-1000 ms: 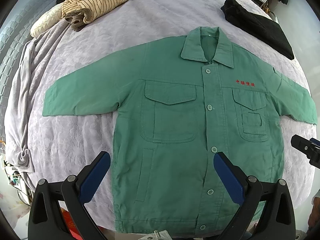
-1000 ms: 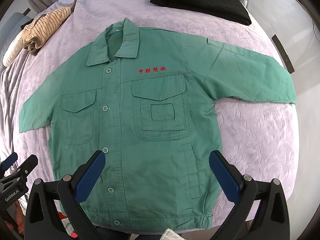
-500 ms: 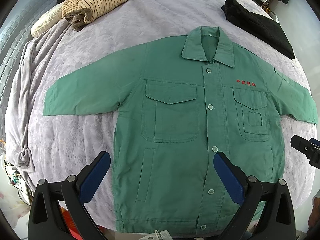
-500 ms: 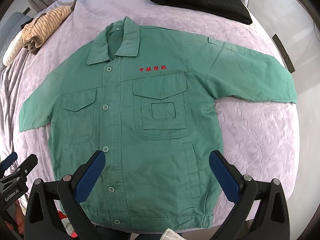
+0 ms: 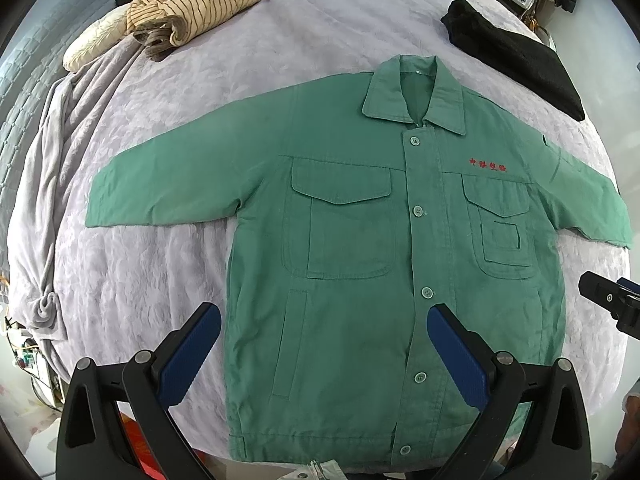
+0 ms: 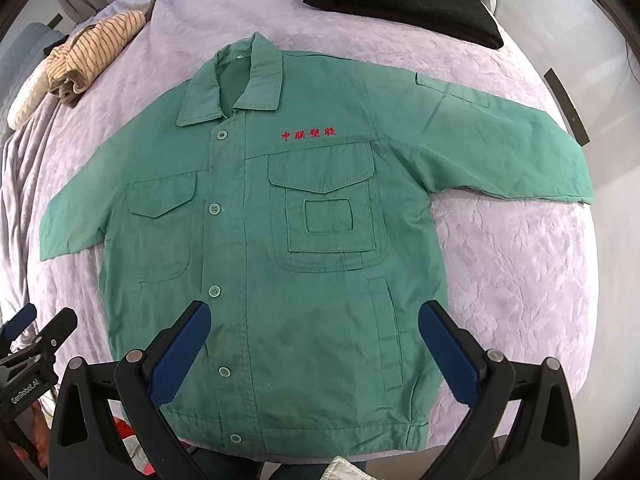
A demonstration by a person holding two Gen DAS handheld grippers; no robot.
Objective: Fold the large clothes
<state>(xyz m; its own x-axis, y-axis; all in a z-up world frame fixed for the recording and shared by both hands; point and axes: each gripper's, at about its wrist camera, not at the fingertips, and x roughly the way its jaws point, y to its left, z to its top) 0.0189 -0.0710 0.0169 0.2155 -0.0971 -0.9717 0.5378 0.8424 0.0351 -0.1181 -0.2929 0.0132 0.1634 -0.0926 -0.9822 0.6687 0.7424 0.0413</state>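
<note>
Across the middle of a lavender bed, a green jacket lies flat, buttoned, sleeves outspread, hem at the near edge. Only the right view shows its sleeve pocket. Above the hem, left gripper and right gripper hover wide apart, empty.

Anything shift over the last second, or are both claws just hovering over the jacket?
Nothing visibly changed. The green jacket still lies flat and buttoned on the bed cover, sleeves spread. The left claw and right claw stay open above its hem, holding nothing. The striped garment and black garment are where they were.
</note>
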